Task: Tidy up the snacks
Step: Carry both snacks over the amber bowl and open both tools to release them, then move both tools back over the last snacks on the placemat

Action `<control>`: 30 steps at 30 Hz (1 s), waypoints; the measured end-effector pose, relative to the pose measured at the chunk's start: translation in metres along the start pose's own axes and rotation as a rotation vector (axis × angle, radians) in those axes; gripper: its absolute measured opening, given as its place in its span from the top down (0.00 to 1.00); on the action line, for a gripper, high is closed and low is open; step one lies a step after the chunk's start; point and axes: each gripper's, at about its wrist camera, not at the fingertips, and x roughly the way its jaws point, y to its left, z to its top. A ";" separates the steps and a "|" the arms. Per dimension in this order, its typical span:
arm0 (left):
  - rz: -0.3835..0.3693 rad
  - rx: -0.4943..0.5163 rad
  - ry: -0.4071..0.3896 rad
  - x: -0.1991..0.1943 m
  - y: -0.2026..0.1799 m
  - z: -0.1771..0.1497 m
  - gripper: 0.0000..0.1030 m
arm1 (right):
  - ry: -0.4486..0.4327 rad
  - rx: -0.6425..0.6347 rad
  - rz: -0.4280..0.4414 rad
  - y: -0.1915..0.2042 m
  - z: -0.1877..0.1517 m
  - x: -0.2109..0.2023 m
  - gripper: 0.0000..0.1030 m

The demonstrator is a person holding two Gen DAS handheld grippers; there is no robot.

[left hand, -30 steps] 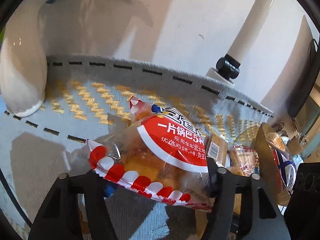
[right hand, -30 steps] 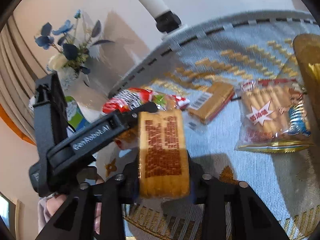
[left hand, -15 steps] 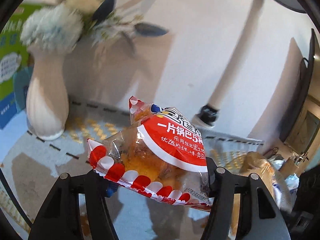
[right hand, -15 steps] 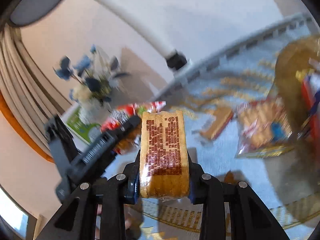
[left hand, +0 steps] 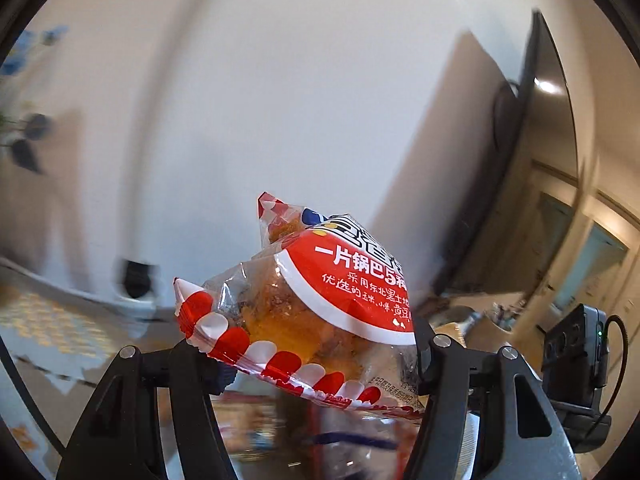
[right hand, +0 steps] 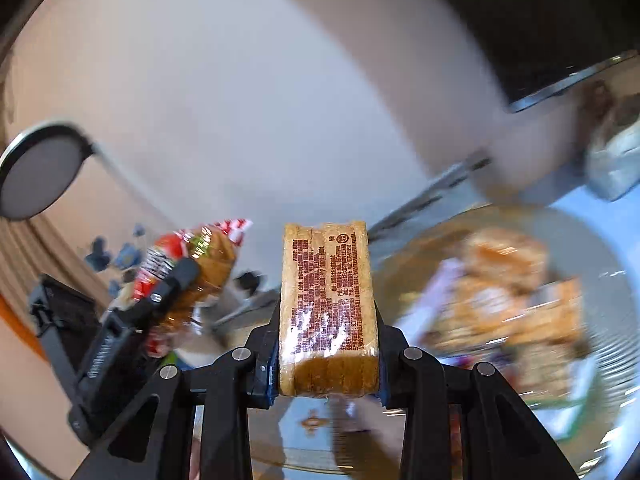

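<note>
Both snacks are being carried, judging by how they hang above the tabletop [right hand: 600,216] with the round basket [right hand: 608,360] of packets blurred at lower right; the next move is probably calling for lowering each over that basket and letting go without spilling what is lying inside; the left hand-held gripper [left hand: 316,356] is gripping the red-and-white crisp bag [left hand: 304,304] at a middling width; the right hand-held gripper [right hand: 328,360] is clamping narrowly on the wrapped biscuit pack [right hand: 328,304], standing upright.
</note>
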 end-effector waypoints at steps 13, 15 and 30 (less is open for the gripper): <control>0.226 0.110 0.294 0.078 -0.007 -0.027 0.07 | 0.030 -0.015 -0.263 -0.055 0.015 -0.033 0.01; 0.251 0.142 0.283 0.072 -0.007 -0.024 0.07 | 0.036 -0.021 -0.265 -0.045 0.013 -0.026 0.01; 0.361 0.151 0.267 0.025 0.053 -0.014 0.07 | -0.022 -0.133 -0.172 0.062 -0.017 -0.007 0.01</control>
